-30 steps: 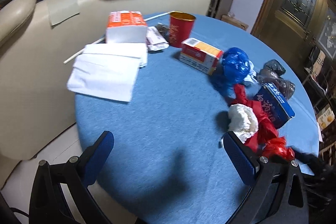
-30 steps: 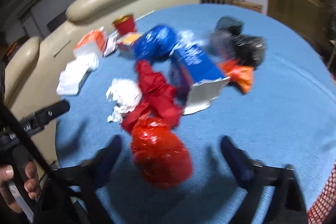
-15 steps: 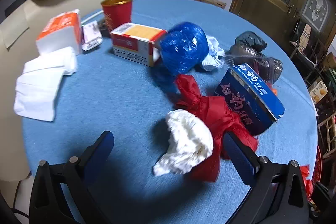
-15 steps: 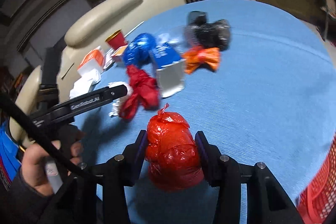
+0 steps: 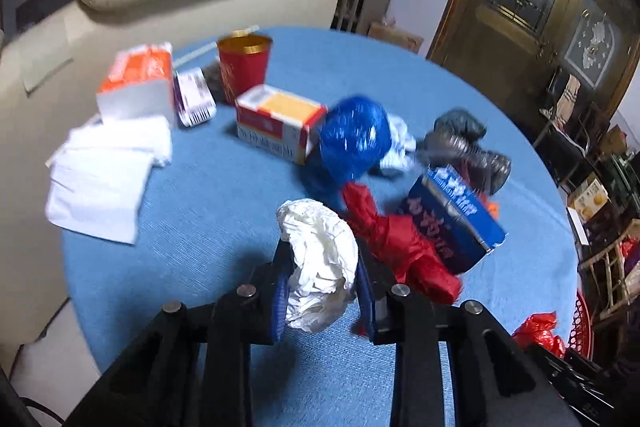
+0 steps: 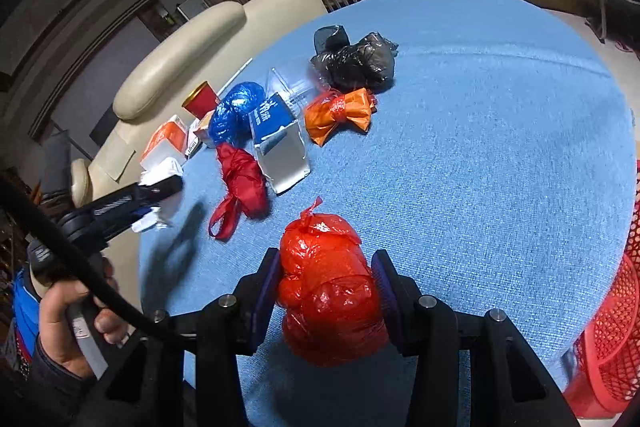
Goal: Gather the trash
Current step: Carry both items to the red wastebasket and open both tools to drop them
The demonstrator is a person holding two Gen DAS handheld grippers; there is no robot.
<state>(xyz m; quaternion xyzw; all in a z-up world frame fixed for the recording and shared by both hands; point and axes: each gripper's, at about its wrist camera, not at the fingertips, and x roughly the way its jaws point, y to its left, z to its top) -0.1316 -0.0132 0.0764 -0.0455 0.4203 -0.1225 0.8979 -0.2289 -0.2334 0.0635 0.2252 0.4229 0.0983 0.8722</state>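
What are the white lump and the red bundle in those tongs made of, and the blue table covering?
The white lump looks like crumpled tissue or thin paper: matte, with soft creases. The red bundle seems to be thin plastic film: glossy, translucent, knotted on top. The table covering looks like woven cloth: matte, with a fine grainy texture.

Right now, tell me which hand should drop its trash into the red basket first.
Right. The right gripper is shut on the red bag, with the red basket just beside it. The left gripper, just closed on the white wad, sits farther away.
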